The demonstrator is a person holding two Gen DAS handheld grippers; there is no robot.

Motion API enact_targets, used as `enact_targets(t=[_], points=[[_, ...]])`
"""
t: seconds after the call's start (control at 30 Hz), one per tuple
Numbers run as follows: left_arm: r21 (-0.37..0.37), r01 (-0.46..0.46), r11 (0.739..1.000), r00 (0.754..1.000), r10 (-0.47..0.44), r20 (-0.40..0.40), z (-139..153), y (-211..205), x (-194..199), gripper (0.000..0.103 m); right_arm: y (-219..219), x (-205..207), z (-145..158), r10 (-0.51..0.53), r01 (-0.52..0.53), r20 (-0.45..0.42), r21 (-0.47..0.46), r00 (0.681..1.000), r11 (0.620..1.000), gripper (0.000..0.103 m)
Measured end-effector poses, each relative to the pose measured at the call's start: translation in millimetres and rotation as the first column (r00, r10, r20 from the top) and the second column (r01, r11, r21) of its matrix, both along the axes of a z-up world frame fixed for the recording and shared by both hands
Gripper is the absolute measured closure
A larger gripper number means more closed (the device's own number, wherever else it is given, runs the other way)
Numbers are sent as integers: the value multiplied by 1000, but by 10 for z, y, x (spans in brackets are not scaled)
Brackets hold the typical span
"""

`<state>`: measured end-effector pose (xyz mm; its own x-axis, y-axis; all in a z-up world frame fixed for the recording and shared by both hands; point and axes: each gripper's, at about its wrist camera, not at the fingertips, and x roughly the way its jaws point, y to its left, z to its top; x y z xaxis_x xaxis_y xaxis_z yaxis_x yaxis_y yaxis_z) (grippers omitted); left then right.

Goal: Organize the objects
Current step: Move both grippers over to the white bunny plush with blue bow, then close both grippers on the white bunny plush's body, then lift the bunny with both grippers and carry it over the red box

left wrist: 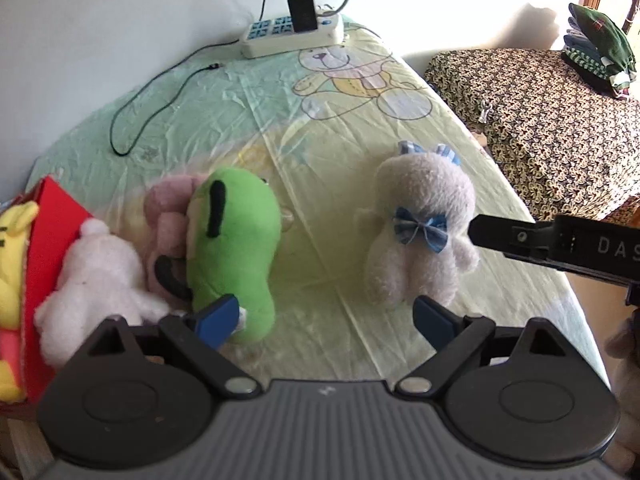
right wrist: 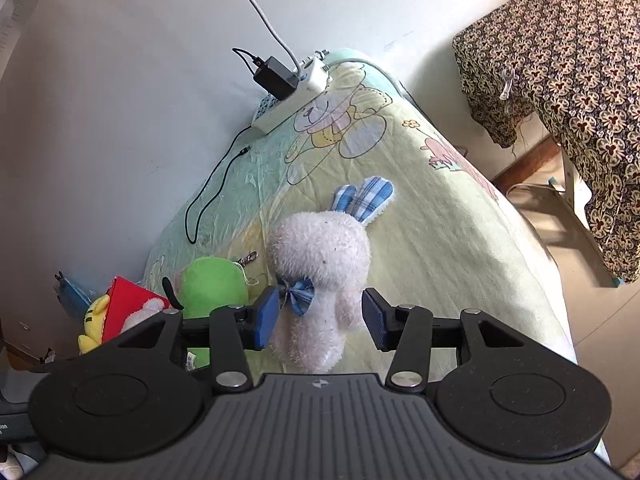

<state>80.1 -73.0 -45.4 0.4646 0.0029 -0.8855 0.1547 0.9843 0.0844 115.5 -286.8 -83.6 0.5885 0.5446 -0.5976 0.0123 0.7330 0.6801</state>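
A white plush rabbit [right wrist: 320, 264] with a blue checked bow and ears lies on the pale green bear-print sheet [right wrist: 420, 220]. My right gripper [right wrist: 320, 318] straddles its lower body, and the blue pads stand a little off the fur on both sides, so it is open. The rabbit [left wrist: 420, 220] also shows in the left wrist view, with a right finger [left wrist: 512, 236] beside it. My left gripper [left wrist: 326, 320] hangs wide open over bare sheet between the rabbit and a green plush [left wrist: 232, 240]. Its left pad overlaps that toy's lower edge.
A pink plush [left wrist: 168, 216], a white plush [left wrist: 96, 276] and a yellow plush [left wrist: 12, 280] crowd a red box [left wrist: 52, 224] at the left. A power strip [left wrist: 292, 32] with a black cable [left wrist: 132, 112] lies by the wall. A patterned cloth [left wrist: 540, 112] bears folded clothes [left wrist: 600, 52].
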Motion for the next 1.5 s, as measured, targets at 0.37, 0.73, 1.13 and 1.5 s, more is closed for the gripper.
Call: enact_targets(t=[0.37, 0.73, 1.13, 1.5], points=[[-215, 53, 975, 997, -64, -45, -305, -4, 302, 9, -8, 305, -295, 5, 3, -87, 87, 996, 996, 47], [-242, 84, 967, 990, -109, -94, -582, -79, 527, 41, 230, 434, -358, 120, -114, -40, 130, 992, 985, 57], [-224, 125, 966, 990, -136, -34, -382, -115, 349, 45, 287, 231, -113, 154, -155, 26, 71, 988, 985, 63], [-220, 142, 965, 989, -127, 80, -25, -17, -164, 47, 463, -196, 211, 192, -195, 103, 22, 976, 981, 63]])
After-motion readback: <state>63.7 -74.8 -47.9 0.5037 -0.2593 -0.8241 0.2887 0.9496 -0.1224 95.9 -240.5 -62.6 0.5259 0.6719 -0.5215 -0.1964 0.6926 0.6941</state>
